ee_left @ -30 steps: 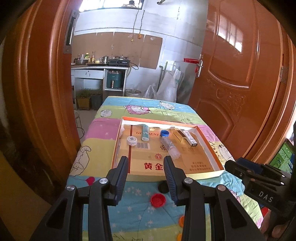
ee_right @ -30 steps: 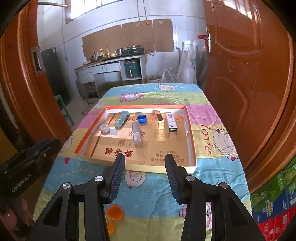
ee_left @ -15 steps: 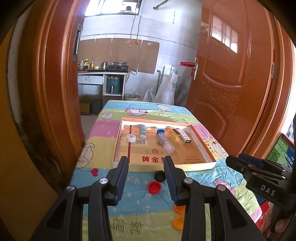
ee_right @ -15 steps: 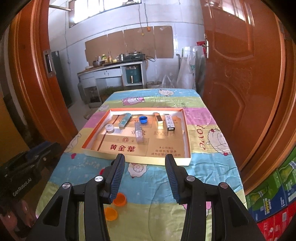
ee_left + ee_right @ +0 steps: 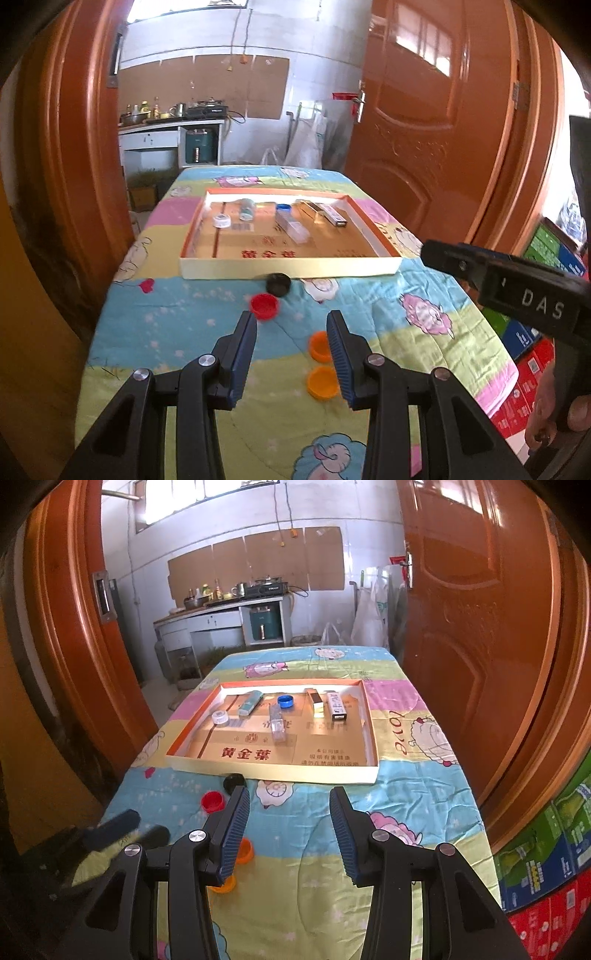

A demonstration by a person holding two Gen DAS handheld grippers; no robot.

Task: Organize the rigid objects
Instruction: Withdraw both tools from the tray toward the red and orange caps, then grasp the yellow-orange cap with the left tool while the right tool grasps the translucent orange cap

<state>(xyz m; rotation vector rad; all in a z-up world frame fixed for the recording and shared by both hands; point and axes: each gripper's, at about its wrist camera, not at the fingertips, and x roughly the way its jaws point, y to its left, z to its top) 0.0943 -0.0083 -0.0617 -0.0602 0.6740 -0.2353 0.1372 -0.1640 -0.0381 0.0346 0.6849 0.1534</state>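
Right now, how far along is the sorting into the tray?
Done: the tray holds a blue cap, tape roll, teal tube, clear bottle and two small boxes. In hand: nothing; left gripper and right gripper are open and empty. Left: the black cap, red cap and two orange caps on the cloth.

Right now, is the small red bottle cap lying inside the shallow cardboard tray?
No, the small red bottle cap lies on the cartoon-print cloth, outside the near wall of the shallow cardboard tray.
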